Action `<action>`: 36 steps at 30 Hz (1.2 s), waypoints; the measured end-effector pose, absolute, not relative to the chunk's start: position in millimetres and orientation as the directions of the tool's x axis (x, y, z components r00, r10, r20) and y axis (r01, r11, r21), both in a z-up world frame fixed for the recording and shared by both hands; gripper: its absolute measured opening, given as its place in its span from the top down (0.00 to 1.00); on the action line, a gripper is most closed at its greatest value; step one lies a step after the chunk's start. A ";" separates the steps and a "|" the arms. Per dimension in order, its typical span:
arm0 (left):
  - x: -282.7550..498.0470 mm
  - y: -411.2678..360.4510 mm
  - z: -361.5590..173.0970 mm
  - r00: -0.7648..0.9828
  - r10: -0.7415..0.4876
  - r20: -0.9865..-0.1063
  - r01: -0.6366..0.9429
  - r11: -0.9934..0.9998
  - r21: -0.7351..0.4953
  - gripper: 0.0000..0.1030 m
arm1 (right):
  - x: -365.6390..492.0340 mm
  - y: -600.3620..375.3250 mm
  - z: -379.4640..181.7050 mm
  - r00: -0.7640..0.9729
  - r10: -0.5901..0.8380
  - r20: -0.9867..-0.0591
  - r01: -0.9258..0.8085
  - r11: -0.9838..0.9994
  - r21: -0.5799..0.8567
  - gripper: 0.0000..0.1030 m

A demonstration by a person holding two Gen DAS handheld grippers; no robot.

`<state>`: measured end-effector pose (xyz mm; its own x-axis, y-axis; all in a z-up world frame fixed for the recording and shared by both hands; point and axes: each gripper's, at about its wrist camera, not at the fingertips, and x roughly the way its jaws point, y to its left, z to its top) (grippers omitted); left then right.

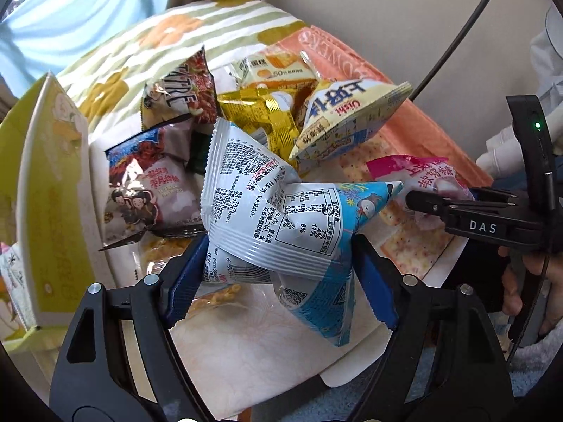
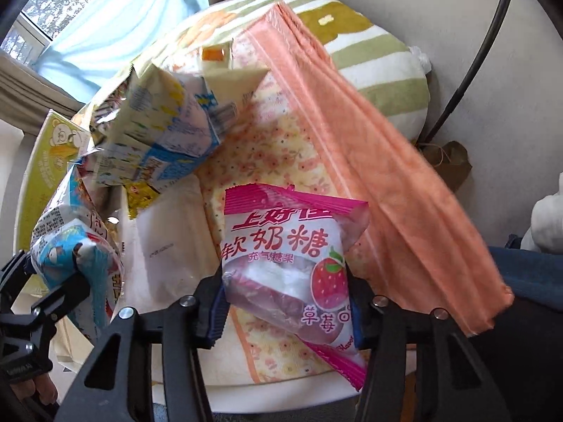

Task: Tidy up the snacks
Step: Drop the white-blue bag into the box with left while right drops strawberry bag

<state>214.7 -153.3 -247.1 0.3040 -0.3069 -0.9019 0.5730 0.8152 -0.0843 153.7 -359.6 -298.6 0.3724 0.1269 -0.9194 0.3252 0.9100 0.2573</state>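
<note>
While both grippers point steeply down over the snack heap, each has a packet between its pads. Far left in the left wrist view stands a yellow-green box (image 1: 42,190), its flap up, beside the pile. Next to it lie a red-and-white packet (image 1: 140,193) and, behind that, a dark foil packet (image 1: 183,95). Left gripper (image 1: 278,277): blue pads clenched on the lower part of a white-and-blue pouch (image 1: 267,218), which is crumpled at the pinch and fans out above the fingers, its printed back facing the camera. Behind the pouch sit a gold packet (image 1: 267,112) and a pale yellow bag (image 1: 352,116), tilted, leaning on the heap. To the right, an orange towel (image 1: 415,133) runs along the pile's edge over a floral cloth (image 2: 281,154). Right gripper (image 2: 285,302), seen from the side at the right edge of the left view, has no earlier picture to compare; in its own view the pads press both sides of a pink strawberry candy bag (image 2: 288,256), held by its lower half, top seam pointing away from the fingers, the bag lying just above the floral cloth. A hand (image 1: 527,281) grips that tool's handle. Striped cushion (image 2: 380,70) at the back.
</note>
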 end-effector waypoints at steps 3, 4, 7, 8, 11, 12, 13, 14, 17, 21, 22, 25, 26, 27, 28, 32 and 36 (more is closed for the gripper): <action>207.9 -147.9 -233.7 0.337 -0.312 -0.888 0.558 0.826 -0.078 0.24 | 148.2 -357.6 -284.0 0.389 0.121 -0.913 0.310 0.916 0.254 0.52; 206.0 -146.5 -229.1 0.349 -0.309 -0.885 0.551 0.831 -0.072 0.24 | 146.2 -356.9 -278.8 0.395 0.122 -0.910 0.305 0.918 0.256 0.52; 201.2 -141.8 -215.1 0.381 -0.311 -0.871 0.528 0.846 -0.071 0.24 | 144.0 -356.6 -261.7 0.416 0.120 -0.902 0.282 0.925 0.253 0.52; 199.6 -139.3 -210.1 0.393 -0.314 -0.865 0.518 0.852 -0.074 0.24 | 141.9 -354.2 -255.0 0.424 0.115 -0.898 0.274 0.929 0.249 0.52; 196.5 -134.6 -198.6 0.424 -0.315 -0.849 0.490 0.868 -0.078 0.24 | 139.5 -348.6 -233.1 0.448 0.116 -0.887 0.243 0.939 0.245 0.52; 194.9 -131.5 -193.9 0.437 -0.313 -0.843 0.477 0.876 -0.078 0.24 | 139.0 -346.2 -226.0 0.457 0.116 -0.882 0.229 0.943 0.243 0.52; 194.3 -128.8 -190.7 0.446 -0.313 -0.838 0.467 0.881 -0.081 0.24 | 139.1 -344.7 -218.6 0.465 0.118 -0.877 0.214 0.947 0.241 0.52; 193.5 -125.1 -186.6 0.457 -0.316 -0.831 0.457 0.885 -0.086 0.24 | 140.9 -344.8 -213.8 0.472 0.122 -0.873 0.198 0.951 0.239 0.52; 190.2 -114.9 -173.6 0.499 -0.308 -0.810 0.425 0.902 -0.082 0.24 | 145.3 -337.1 -195.0 0.500 0.136 -0.855 0.140 0.962 0.235 0.52; 187.5 -99.4 -156.6 0.563 -0.281 -0.777 0.378 0.924 -0.060 0.24 | 152.9 -325.2 -176.0 0.535 0.163 -0.829 0.061 0.971 0.230 0.52; 187.2 -94.6 -151.8 0.578 -0.274 -0.769 0.365 0.929 -0.057 0.24 | 156.0 -320.6 -171.2 0.542 0.174 -0.822 0.038 0.972 0.231 0.52; 186.2 -77.0 -137.4 0.624 -0.244 -0.743 0.317 0.947 -0.045 0.24 | 165.4 -305.6 -160.1 0.560 0.207 -0.802 -0.030 0.973 0.230 0.52; 186.4 -71.0 -133.9 0.636 -0.234 -0.736 0.301 0.953 -0.043 0.24 | 170.4 -299.8 -157.0 0.562 0.219 -0.798 -0.053 0.972 0.229 0.52; 186.8 -64.4 -130.1 0.644 -0.226 -0.731 0.288 0.957 -0.041 0.24 | 174.5 -293.2 -153.8 0.565 0.231 -0.792 -0.076 0.971 0.229 0.52; 187.9 -56.4 -126.2 0.655 -0.215 -0.725 0.271 0.962 -0.040 0.24 | 179.1 -286.3 -151.0 0.566 0.242 -0.788 -0.098 0.969 0.227 0.52; 197.3 -26.0 -117.0 0.680 -0.177 -0.712 0.216 0.976 -0.037 0.24 | 198.3 -255.1 -141.0 0.567 0.279 -0.775 -0.176 0.960 0.217 0.52; 210.9 12.3 -111.4 0.697 -0.145 -0.702 0.169 0.985 -0.035 0.24 | 220.1 -218.0 -130.7 0.569 0.315 -0.759 -0.239 0.947 0.214 0.52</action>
